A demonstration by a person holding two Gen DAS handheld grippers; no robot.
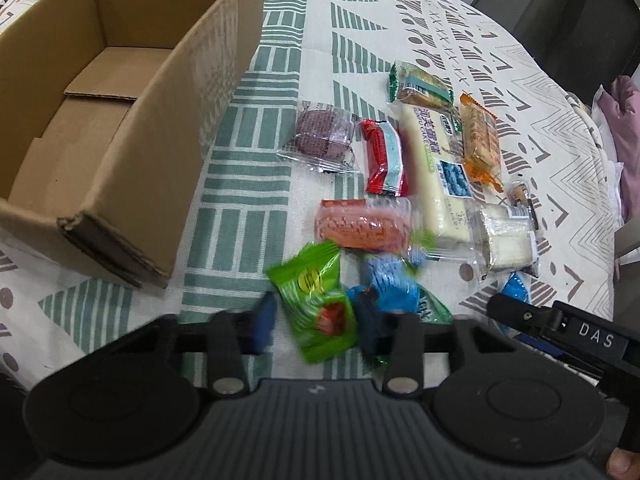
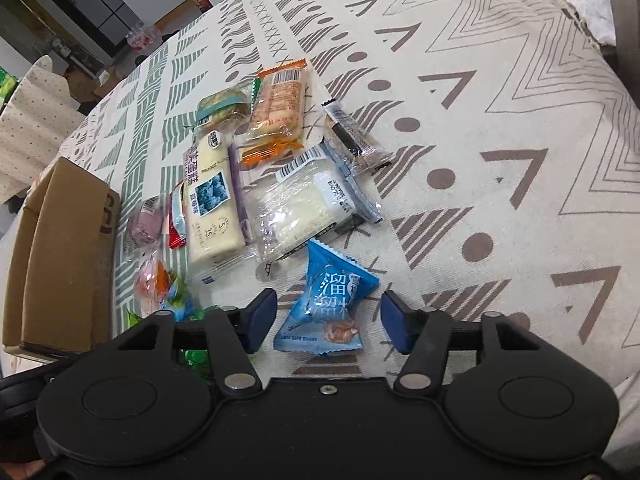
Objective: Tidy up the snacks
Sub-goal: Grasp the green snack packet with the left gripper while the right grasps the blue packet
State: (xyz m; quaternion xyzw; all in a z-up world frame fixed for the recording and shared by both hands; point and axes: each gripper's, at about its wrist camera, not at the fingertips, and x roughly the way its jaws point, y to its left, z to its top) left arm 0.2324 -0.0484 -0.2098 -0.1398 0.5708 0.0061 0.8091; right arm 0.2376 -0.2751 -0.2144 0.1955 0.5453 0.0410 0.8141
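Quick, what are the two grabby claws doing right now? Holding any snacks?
Left gripper: open, fingers either side of the green snack packet, not squeezing it.
Right gripper: open, blue triangular packet lying between its fingers, not gripped.

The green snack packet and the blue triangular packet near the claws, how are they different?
The green snack packet is flat and pillow-shaped with a red picture; the blue triangular packet is puffed with white characters. The green one sits between the left claw's open fingers, the blue one between the right claw's. Both lie on the patterned tablecloth.

Wrapped snacks [image 1: 416, 168] clustered flat on tablecloth, open empty cardboard box [image 1: 100, 120] beside
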